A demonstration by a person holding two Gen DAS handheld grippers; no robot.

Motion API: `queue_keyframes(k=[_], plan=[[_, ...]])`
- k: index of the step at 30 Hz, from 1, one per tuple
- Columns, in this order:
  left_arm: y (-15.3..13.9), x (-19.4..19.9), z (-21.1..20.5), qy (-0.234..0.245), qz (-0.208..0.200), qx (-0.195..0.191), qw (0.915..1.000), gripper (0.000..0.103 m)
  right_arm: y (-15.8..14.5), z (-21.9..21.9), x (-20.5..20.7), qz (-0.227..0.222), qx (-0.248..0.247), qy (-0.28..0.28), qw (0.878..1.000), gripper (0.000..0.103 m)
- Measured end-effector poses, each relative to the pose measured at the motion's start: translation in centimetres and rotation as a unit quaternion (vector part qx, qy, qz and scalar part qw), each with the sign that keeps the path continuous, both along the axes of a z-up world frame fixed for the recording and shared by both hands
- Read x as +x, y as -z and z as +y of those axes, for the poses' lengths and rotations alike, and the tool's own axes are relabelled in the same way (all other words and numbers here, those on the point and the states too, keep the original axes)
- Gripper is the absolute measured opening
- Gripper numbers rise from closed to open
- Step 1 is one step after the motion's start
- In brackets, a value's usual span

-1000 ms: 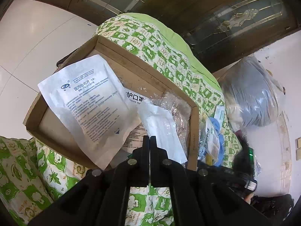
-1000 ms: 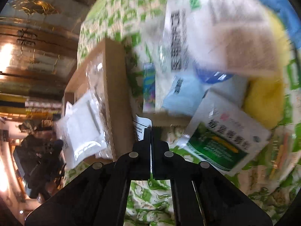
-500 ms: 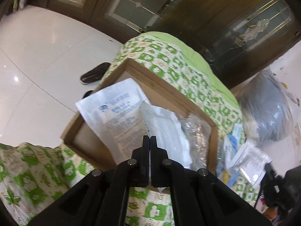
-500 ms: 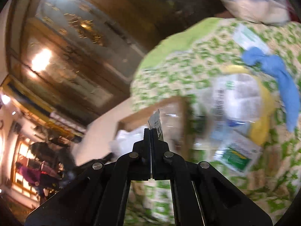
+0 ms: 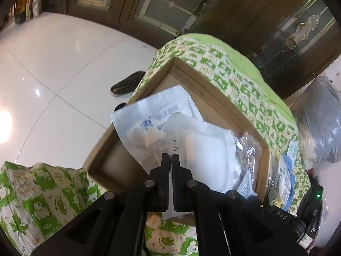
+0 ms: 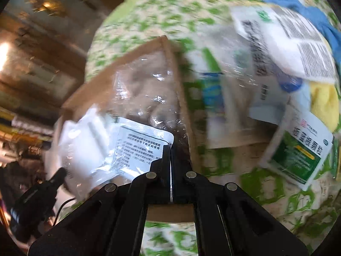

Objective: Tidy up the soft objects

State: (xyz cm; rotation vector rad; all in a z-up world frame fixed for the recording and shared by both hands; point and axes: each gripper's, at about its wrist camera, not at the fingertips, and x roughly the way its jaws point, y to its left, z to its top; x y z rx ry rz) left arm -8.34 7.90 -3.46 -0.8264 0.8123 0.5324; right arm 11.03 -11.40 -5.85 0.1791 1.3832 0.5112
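The left gripper (image 5: pixel 170 157) has its two black fingers drawn almost together, and a thin white edge of a gauze packet (image 5: pixel 204 149) shows in the slit between them, so it pinches that packet over the one cardboard box (image 5: pixel 215 104). The right gripper (image 6: pixel 170 149) is shut too, its tips laid against a silver sachet (image 6: pixel 140 147) printed with black text; whether it nips the sachet's corner I cannot tell.

In the box, the left wrist view shows two white packets, the gauze one in front and a larger blue-printed pouch (image 5: pixel 149 111) leaning behind it, plus one crumpled clear bag (image 5: pixel 247 149) at the right end. The box sits on a green-patterned quilt (image 5: pixel 230 68).

Outside the box, the blurred right wrist view shows one green-and-white sachet (image 6: pixel 298 155), one white leaflet-like pack (image 6: pixel 298 42), one yellow cloth (image 6: pixel 326 102) and one blue cloth (image 6: pixel 302 6). One dark slipper (image 5: pixel 127 83) lies on the white floor.

Compared with a second ago, the left view looks at the box from farther back, with more floor showing, and the gauze packet now overlaps the blue-printed pouch. The silver sachet now lies over the box's contents rather than outside its wall.
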Motion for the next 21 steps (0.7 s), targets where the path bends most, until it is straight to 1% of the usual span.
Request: queue_keyframes(k=[2,4,6,8,9,10,11,12,13,15,17,19,21], plan=[[-0.7,-0.5,-0.2,-0.001,-0.016,0.007,0.9999,0.002,0.1,-0.1,0.1,0.001,-0.010,0.005,1.000,0.000],[-1.2,-0.7,-0.2,0.000,-0.023,0.016,0.9996,0.003,-0.1,-0.2,0.3,-0.005,-0.011,0.008,1.000,0.000],[-1.7,-1.0,-0.2,-0.003,-0.038,0.019,0.9991,0.004,0.0,0.2,0.5,-0.006,-0.012,-0.003,1.000,0.001],[-2.2,-1.1,-0.2,-0.002,-0.050,0.023,0.9985,0.015,-0.1,0.2,0.9,-0.003,0.001,-0.003,1.000,0.008],[-2.5,-1.3,-0.2,-0.005,-0.054,0.027,0.9982,0.029,-0.4,0.0,0.7,0.002,0.023,0.000,1.000,0.015],[-2.7,-1.4,-0.2,-0.010,-0.056,0.032,0.9979,0.047,-0.6,-0.3,0.7,0.002,0.044,0.001,0.999,0.019],[-2.9,-1.5,-0.3,-0.017,-0.059,0.040,0.9973,0.053,-1.2,-0.5,0.6,0.000,0.059,-0.003,0.998,0.028],[-3.2,-1.7,-0.3,-0.023,-0.061,0.049,0.9966,0.056,-1.9,-0.5,0.5,-0.007,0.069,-0.011,0.998,0.041],[-3.6,-1.9,-0.5,-0.030,-0.067,0.060,0.9955,0.056,-2.9,-0.8,0.2,-0.022,0.073,-0.015,0.997,0.045],[-4.4,-2.2,-1.1,-0.028,-0.085,0.080,0.9927,0.056,-4.4,-1.5,0.0,-0.051,0.065,-0.015,0.997,0.046],[-5.1,-2.1,-2.0,-0.008,-0.104,0.096,0.9899,0.056,-6.1,-2.8,-0.2,-0.081,0.071,-0.007,0.994,0.046],[-5.8,-1.1,-4.1,0.042,-0.116,0.122,0.9848,0.056,-7.9,-5.2,-0.3,-0.112,0.088,0.002,0.990,0.046],[-5.9,0.2,-6.7,0.092,-0.104,0.145,0.9797,0.057,-9.6,-7.7,-0.2,-0.140,0.094,0.023,0.985,0.046]])
